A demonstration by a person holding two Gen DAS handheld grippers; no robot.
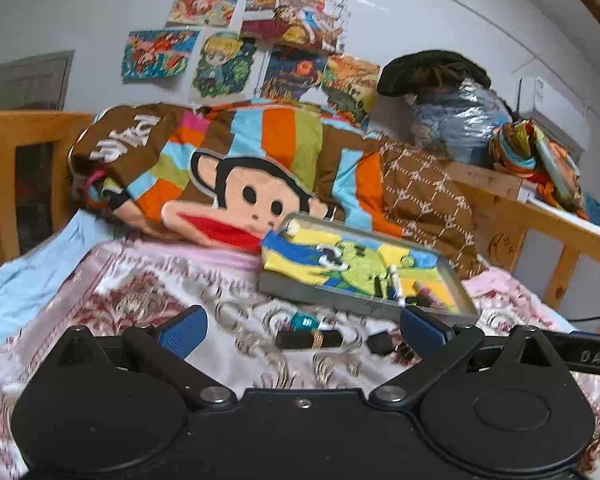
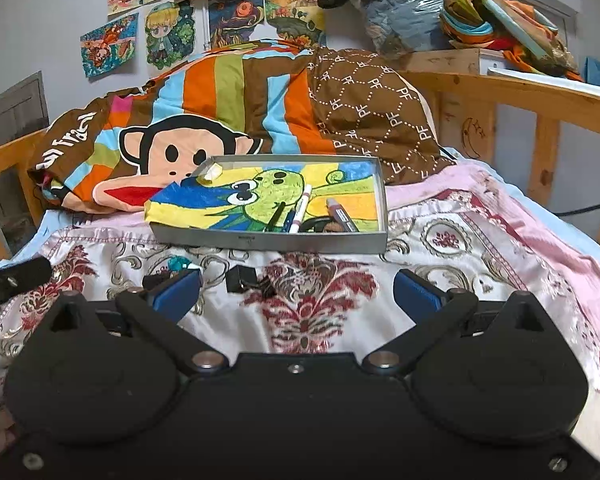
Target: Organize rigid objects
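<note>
While both pairs of tongs hover low over a bed, the scene splits into soft cloth and hard small things. A glossy satin bedspread [image 2: 320, 292], white with dark red and grey ornament and a pink border, covers the mattress. At 12 o'clock in the right wrist view sits a shallow rectangular grey tray [image 2: 268, 240], its stiff walls thin and its floor lined with a bright crayon-like drawing in green, yellow and blue. Several slim markers [image 2: 302, 208] lie in the tray's near right corner, beside a stubby pink-capped tube [image 2: 342, 214]. Behind the tray a plump striped pillow [image 2: 204, 120] with a cartoon monkey face leans against the wooden bed frame [image 2: 540, 92].

On the bedspread, in front of the tray, lie loose items: a black cylindrical tube with a gold band [image 1: 310, 339], a small teal faceted piece [image 1: 305, 322] just behind it, and a small black boxy clip [image 2: 240, 278].

The left tongs [image 1: 302, 334] are spread wide, blue ribbed pads at 10 and 2 o'clock, holding nothing; the black tube lies between them. The right tongs [image 2: 298, 294] are likewise spread wide and empty, with the black clip between the pads, nearer the left pad.
</note>
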